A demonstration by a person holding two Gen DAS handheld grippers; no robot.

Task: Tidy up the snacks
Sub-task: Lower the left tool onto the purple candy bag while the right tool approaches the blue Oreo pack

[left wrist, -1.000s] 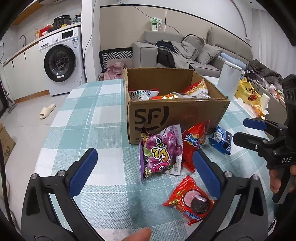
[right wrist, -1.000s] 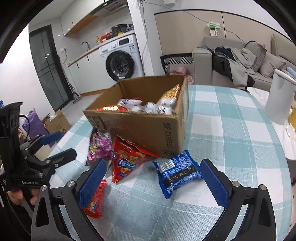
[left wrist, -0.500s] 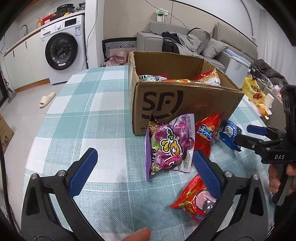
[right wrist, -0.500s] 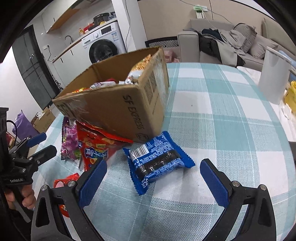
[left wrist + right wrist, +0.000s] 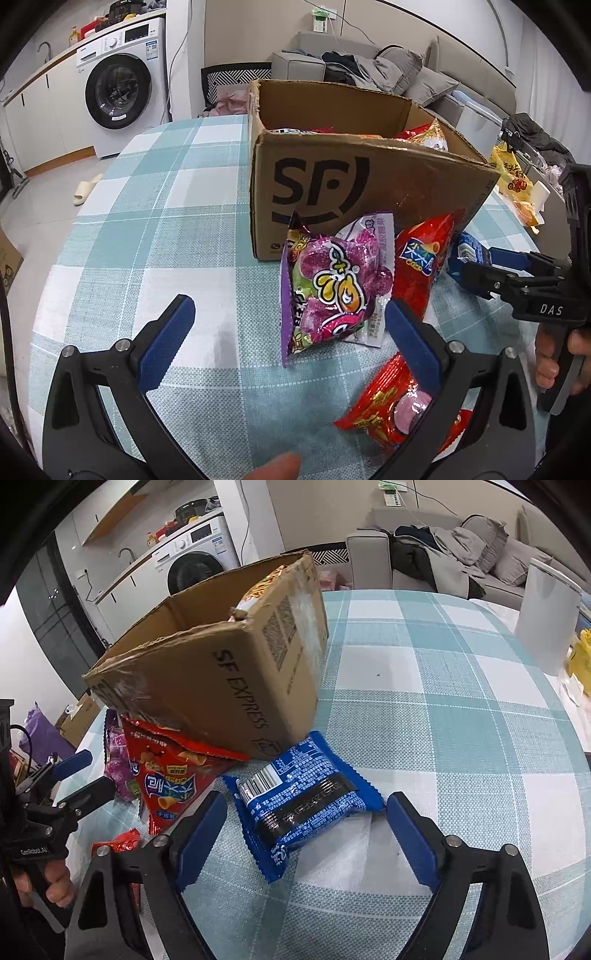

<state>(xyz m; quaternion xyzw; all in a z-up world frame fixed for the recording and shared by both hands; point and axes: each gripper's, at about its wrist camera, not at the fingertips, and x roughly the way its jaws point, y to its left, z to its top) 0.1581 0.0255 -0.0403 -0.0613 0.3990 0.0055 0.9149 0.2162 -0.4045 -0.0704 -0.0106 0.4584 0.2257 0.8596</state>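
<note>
An open SF cardboard box [image 5: 351,192] with several snack bags inside stands on the checked table. Against its front lean a purple candy bag [image 5: 332,291] and a red chips bag [image 5: 421,258]. A small red snack pack [image 5: 388,413] lies nearer, partly under my left gripper's right finger. My left gripper [image 5: 289,306] hangs open in front of the purple bag, apart from it. The blue biscuit pack [image 5: 303,797] lies flat by the box corner [image 5: 229,672], between the closing jaws of my right gripper [image 5: 306,801]; the pads stand close beside it without pressing.
A white cylinder container [image 5: 546,620] and a yellow bag [image 5: 511,173] sit at the table's far right edge. The teal checked cloth [image 5: 443,701] stretches right of the box. A washing machine [image 5: 122,92] and a sofa [image 5: 369,66] are beyond the table.
Both grippers have come down and closer to the snacks. The right jaws have narrowed around the blue pack. The left jaws stay wide.
</note>
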